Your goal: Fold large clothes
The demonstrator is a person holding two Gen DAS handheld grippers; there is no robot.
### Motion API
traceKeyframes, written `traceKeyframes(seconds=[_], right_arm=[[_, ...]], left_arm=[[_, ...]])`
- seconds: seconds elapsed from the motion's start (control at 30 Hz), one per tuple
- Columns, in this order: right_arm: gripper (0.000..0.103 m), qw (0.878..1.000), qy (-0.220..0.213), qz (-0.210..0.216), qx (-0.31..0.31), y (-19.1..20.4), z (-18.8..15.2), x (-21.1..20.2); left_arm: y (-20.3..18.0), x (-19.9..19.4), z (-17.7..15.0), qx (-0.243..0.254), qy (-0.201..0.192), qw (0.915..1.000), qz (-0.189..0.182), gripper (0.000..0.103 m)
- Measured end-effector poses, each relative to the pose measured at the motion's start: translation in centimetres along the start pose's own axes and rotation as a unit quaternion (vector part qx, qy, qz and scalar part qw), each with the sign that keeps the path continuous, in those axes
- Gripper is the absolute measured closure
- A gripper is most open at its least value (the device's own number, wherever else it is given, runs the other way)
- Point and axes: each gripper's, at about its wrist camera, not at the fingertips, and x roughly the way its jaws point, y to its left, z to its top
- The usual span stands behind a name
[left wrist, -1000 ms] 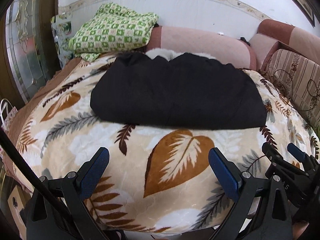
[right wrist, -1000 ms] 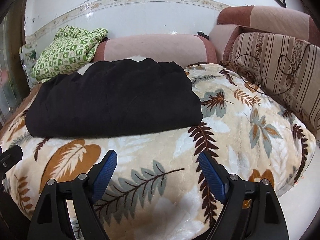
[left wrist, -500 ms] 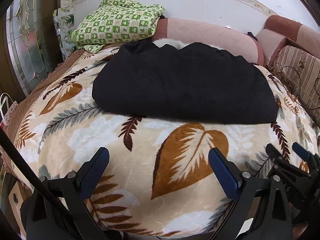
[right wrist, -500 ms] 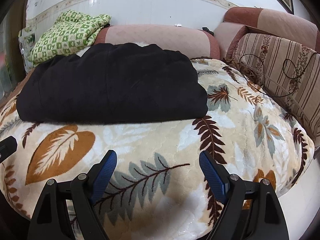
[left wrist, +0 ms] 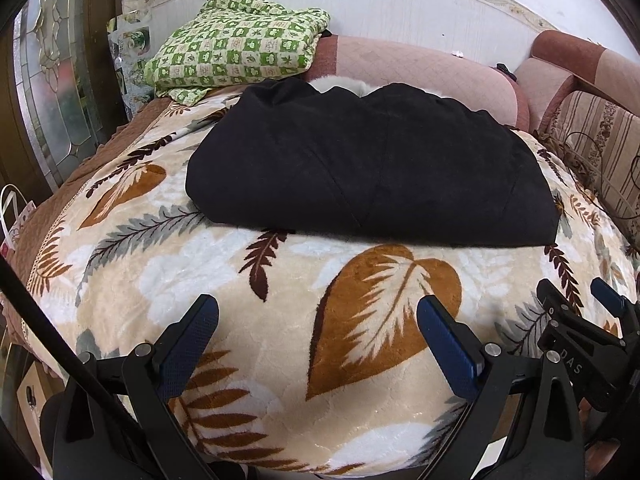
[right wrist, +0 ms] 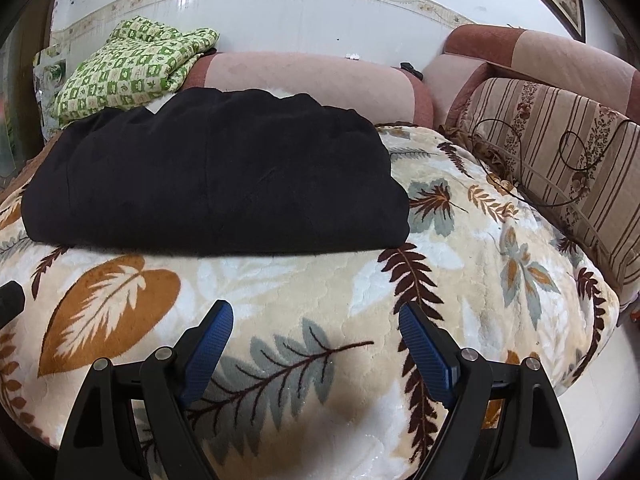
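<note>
Left gripper [left wrist: 318,320] spread wide, holding nothing, over bare leaf-print blanket [left wrist: 360,360]. Right gripper [right wrist: 316,326] just beside it, likewise spread, empty. Folded black garment [left wrist: 368,168] lies flat mid-blanket, near edge straight, apart from both grippers. Green checked cloth [left wrist: 236,44] far left corner. Striped cushion [right wrist: 560,152] borders right edge.

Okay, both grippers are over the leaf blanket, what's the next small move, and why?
Probably ease both forward to the black garment's near edge: the left gripper and right gripper hang open and empty over the leaf blanket, short of it.
</note>
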Motion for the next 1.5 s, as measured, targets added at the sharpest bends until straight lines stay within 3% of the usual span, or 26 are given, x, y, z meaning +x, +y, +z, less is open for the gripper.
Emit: traceKeyframes(seconds=[1.5], right_arm=[[0.013,0.999,-0.003,0.009,-0.041,2.4,0.1,0.0]], left_arm=[[0.7,1.6,-0.5,-0.01,0.032,0.9994,-0.006,0.004]])
